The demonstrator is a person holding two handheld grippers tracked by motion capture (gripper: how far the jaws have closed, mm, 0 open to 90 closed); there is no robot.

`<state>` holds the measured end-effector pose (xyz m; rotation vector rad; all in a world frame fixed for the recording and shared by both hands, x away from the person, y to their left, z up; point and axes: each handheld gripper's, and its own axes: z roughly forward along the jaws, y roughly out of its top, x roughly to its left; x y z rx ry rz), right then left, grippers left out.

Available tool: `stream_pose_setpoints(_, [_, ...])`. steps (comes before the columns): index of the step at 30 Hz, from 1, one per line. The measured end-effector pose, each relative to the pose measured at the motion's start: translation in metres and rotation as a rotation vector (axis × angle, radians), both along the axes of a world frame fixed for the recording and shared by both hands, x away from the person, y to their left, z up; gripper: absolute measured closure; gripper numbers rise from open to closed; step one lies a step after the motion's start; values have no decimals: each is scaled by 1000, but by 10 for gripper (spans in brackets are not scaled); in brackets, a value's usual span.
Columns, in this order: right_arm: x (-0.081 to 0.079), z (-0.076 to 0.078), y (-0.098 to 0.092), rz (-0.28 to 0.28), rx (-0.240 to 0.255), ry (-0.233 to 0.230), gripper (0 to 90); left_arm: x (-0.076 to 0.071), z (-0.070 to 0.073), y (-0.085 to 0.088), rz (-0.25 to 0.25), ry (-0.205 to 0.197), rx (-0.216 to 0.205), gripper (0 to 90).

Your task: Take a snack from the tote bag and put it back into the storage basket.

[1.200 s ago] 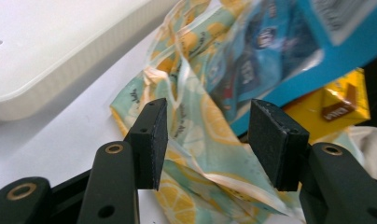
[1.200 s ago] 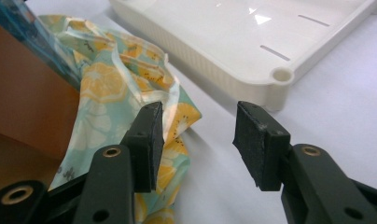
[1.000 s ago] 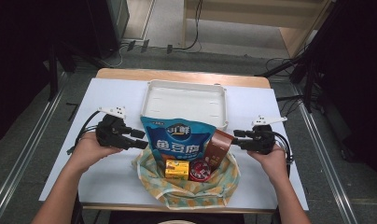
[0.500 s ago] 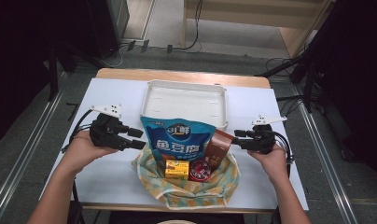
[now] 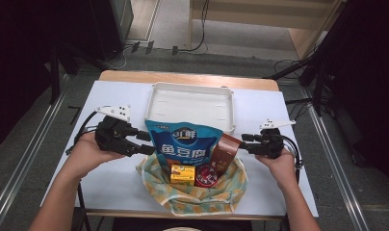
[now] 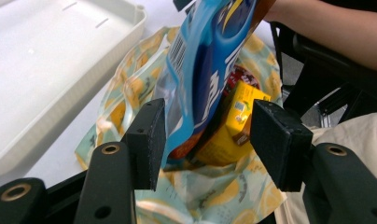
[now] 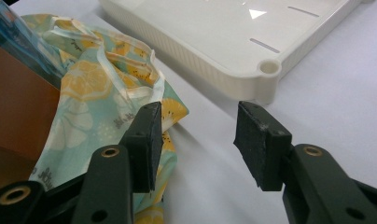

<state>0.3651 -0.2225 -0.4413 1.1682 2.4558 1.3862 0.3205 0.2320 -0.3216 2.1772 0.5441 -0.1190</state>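
Fingers on your left gripper (image 5: 145,143) stand wide apart, gripping nothing; in the left gripper view the blue pouch (image 6: 210,60) hangs between them, its edge just beside one pad (image 6: 148,140), though I cannot tell if they touch. Your right gripper (image 5: 244,141) is open too, holding nothing, its fingers over bare counter (image 7: 336,98) just beside the fruit-print bag (image 7: 98,98). The pouch stands upright in that bag with a brown packet (image 5: 225,153), a yellow box (image 5: 182,173) and a red tin (image 5: 207,175), in front of the white tray (image 5: 190,103)
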Motion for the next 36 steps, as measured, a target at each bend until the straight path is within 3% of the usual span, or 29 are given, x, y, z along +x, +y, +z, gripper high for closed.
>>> stream_pose_setpoints(18, [0,1,0,-4,3,-5,509,17,14,-25,-46,-5,-1,457])
stream_pose_setpoints(25, [0,1,0,-9,11,-9,510,21,17,-37,-90,-2,30,469])
stream_pose_setpoints(33, [0,1,0,-11,6,-11,510,22,8,-45,-105,-40,65,656])
stream_pose_setpoints(36, [0,1,0,-11,4,-8,511,24,6,-43,-102,-39,54,746])
